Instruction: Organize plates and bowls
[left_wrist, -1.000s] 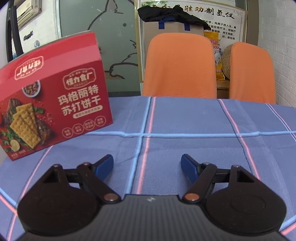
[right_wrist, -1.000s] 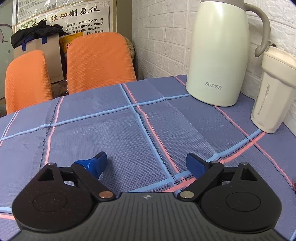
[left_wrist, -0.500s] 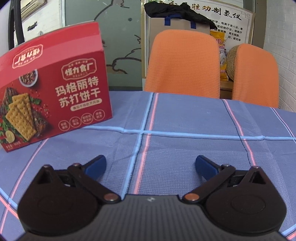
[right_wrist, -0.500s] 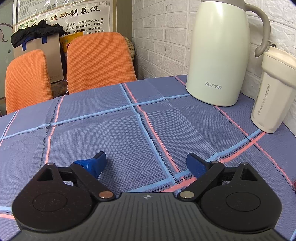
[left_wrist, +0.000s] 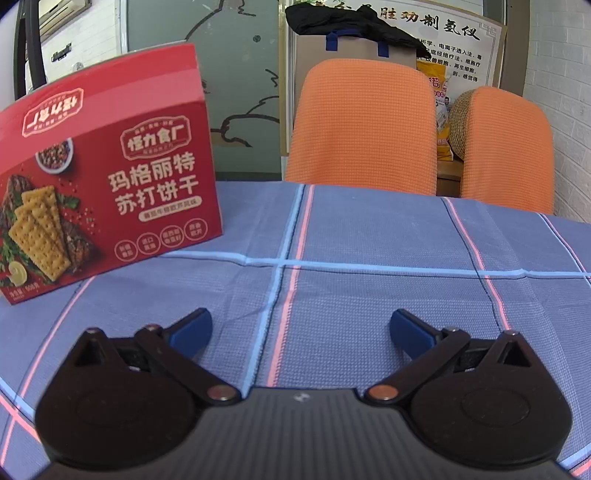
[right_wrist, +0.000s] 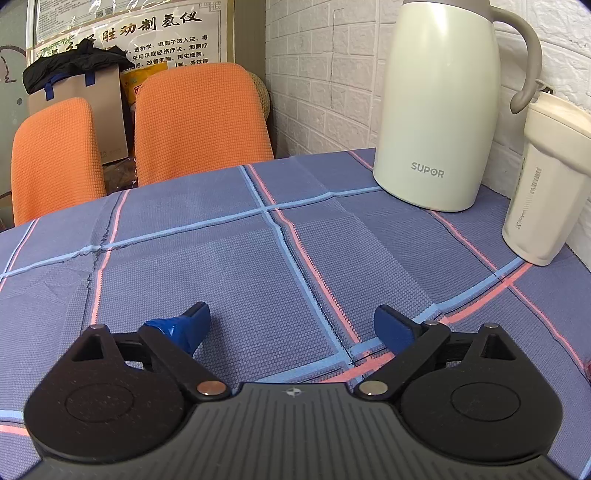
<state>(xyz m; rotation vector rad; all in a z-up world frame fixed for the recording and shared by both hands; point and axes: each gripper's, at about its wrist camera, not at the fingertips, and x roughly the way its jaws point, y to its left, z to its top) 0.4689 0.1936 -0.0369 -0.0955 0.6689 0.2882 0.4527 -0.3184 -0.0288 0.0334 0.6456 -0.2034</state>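
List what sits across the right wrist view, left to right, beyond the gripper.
Left orange chair → cardboard box with black cloth on top → right orange chair → pale green SUPOR thermos jug → cream tumbler. The last two stand on the blue plaid tablecloth.

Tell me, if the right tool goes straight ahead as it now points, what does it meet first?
Probably nothing on the table. The right tool is open, with only bare tablecloth ahead. Past the far edge stands an orange chair, likely first. The thermos jug stands off to the right, though depth is unclear.
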